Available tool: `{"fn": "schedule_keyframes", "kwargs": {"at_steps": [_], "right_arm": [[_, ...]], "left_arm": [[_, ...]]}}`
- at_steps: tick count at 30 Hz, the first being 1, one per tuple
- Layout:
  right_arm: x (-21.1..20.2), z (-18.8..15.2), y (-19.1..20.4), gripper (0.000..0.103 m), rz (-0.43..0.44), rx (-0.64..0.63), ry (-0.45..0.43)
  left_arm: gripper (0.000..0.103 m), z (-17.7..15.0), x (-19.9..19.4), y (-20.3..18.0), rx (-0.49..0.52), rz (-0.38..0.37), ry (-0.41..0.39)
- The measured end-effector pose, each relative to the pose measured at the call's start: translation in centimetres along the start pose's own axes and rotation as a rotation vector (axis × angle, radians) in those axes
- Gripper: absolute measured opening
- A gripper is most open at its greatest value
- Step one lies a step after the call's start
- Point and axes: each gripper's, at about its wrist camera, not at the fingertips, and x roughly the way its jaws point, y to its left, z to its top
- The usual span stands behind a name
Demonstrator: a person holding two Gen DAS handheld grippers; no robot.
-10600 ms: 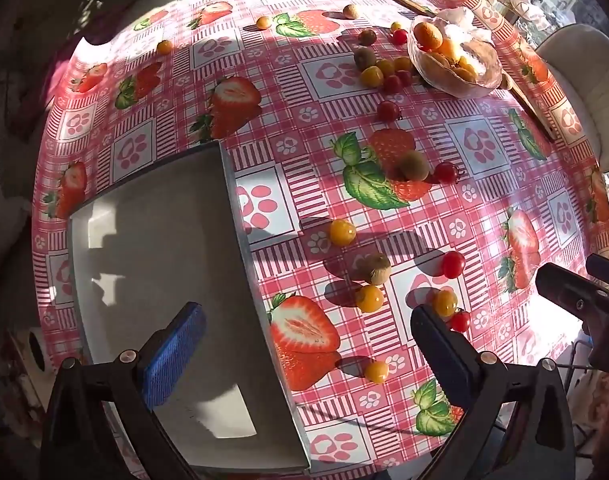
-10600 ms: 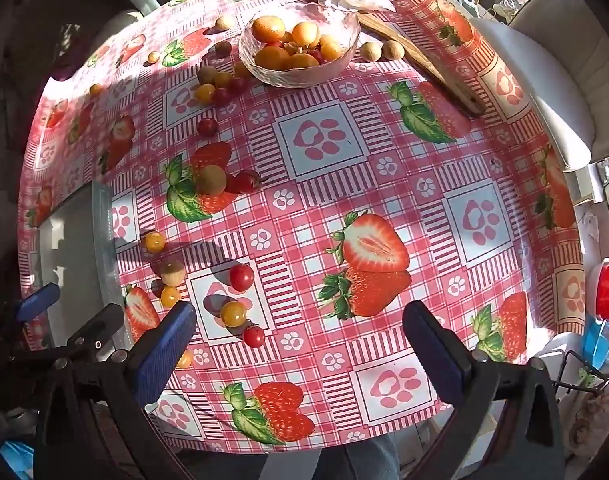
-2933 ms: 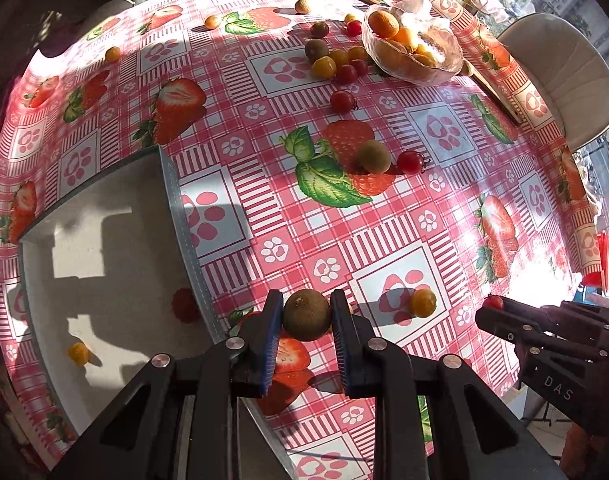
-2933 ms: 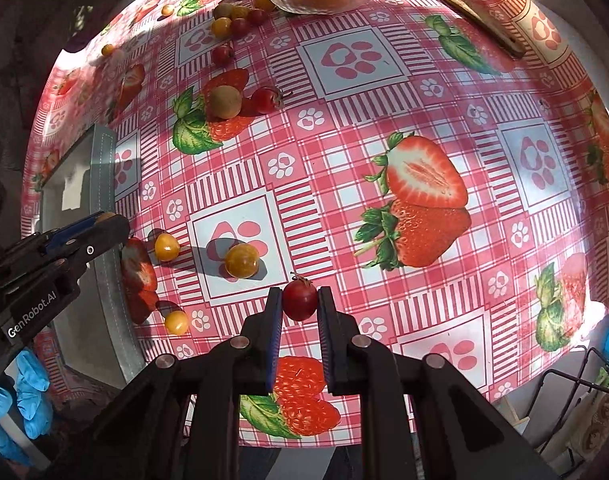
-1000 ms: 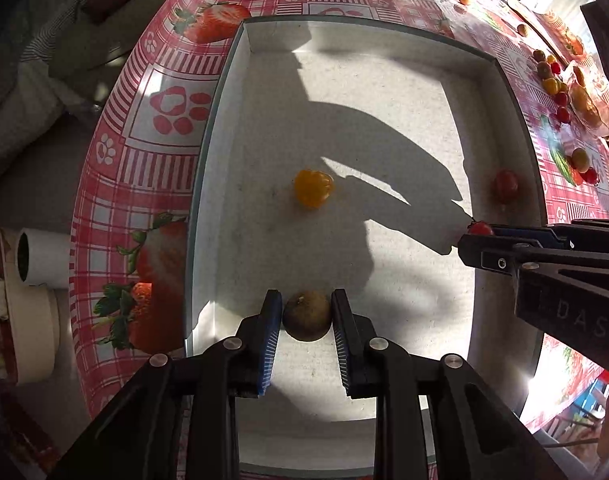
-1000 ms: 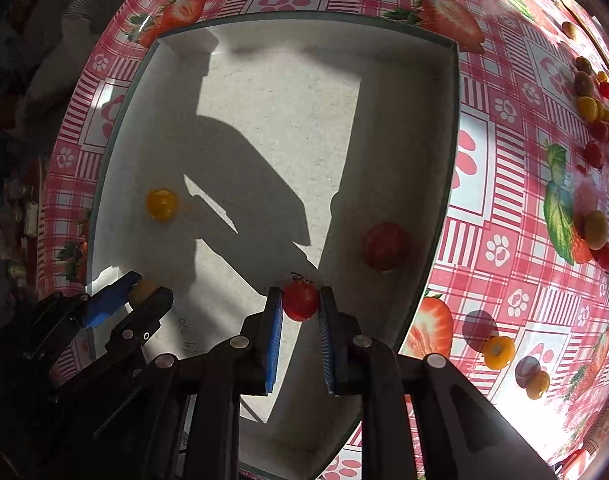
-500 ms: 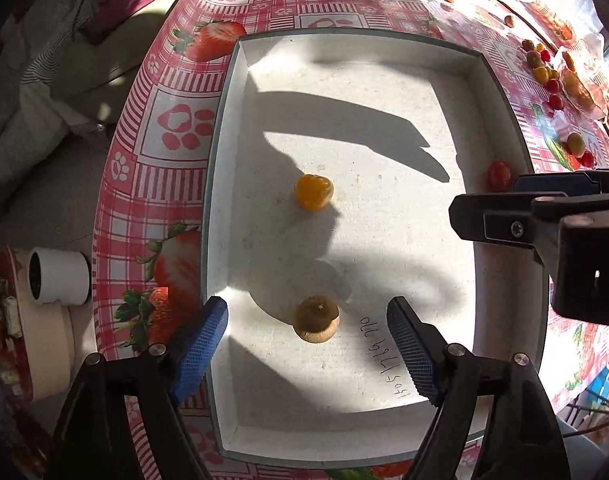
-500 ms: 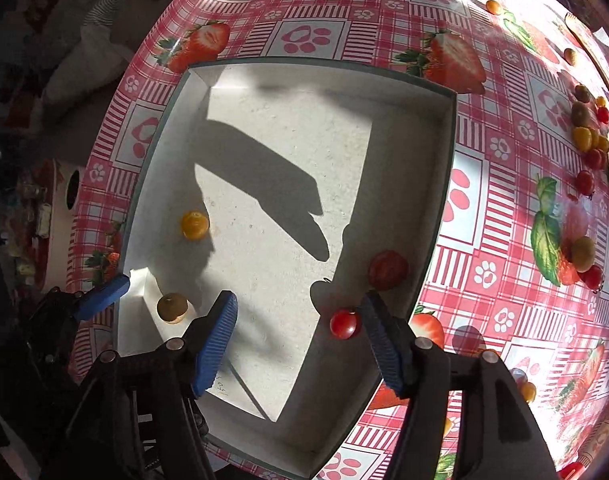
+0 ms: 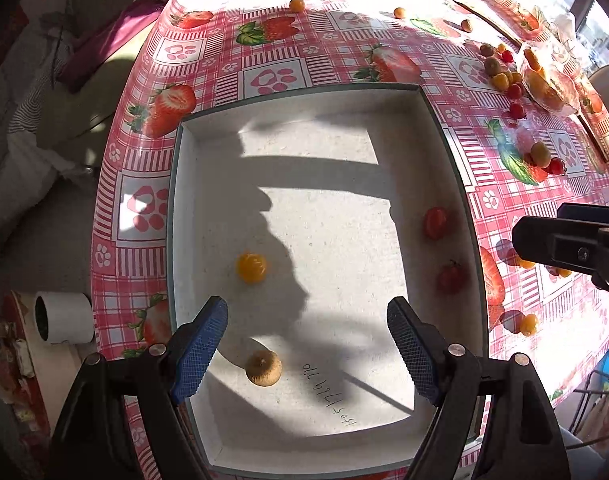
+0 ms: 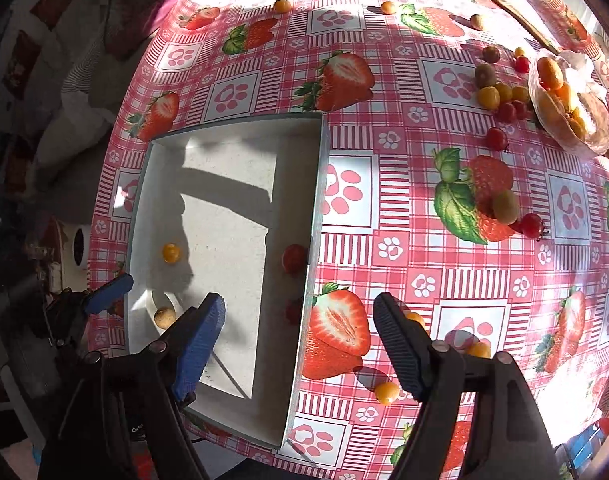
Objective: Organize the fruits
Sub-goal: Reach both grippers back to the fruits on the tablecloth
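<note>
Fruits in tray (image 9: 470,236); red tomato (image 10: 293,312) shadow-dimmed; both claws spread, empty.

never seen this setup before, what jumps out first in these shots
The white tray fills the left wrist view, holding a yellow tomato, a brown kiwi near the front and two red tomatoes by its right wall. Around it lies the loud strawberry tablecloth, with more fruit scattered toward a glass bowl at far right.
</note>
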Motion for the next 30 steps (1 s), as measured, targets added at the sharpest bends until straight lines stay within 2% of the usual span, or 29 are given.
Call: {"fn": "schedule_keyframes", "kwargs": {"at_steps": [7, 13, 21, 30], "right_arm": [[-0.7, -3.3, -6.9, 0.08, -0.08, 0.132, -0.001], [-0.5, -5.9, -10.4, 0.08, -0.135, 0.189, 0.019], [-0.2, -7.9, -13.0, 0.08, -0.159, 0.214, 0.031], [0.0, -10.0, -15.0, 0.08, -0.154, 0.203, 0.04]], "left_arm": [[0.083, 1.4, -1.4, -4.5, 0.109, -0.047, -0.045], [0.083, 2.7, -1.8, -9.0, 0.204, -0.098, -0.06], [0.083, 2.9, -0.3, -14.5, 0.315, -0.135, -0.005], [0.083, 2.8, 3.1, -17.0, 0.37, -0.109, 0.064]]}}
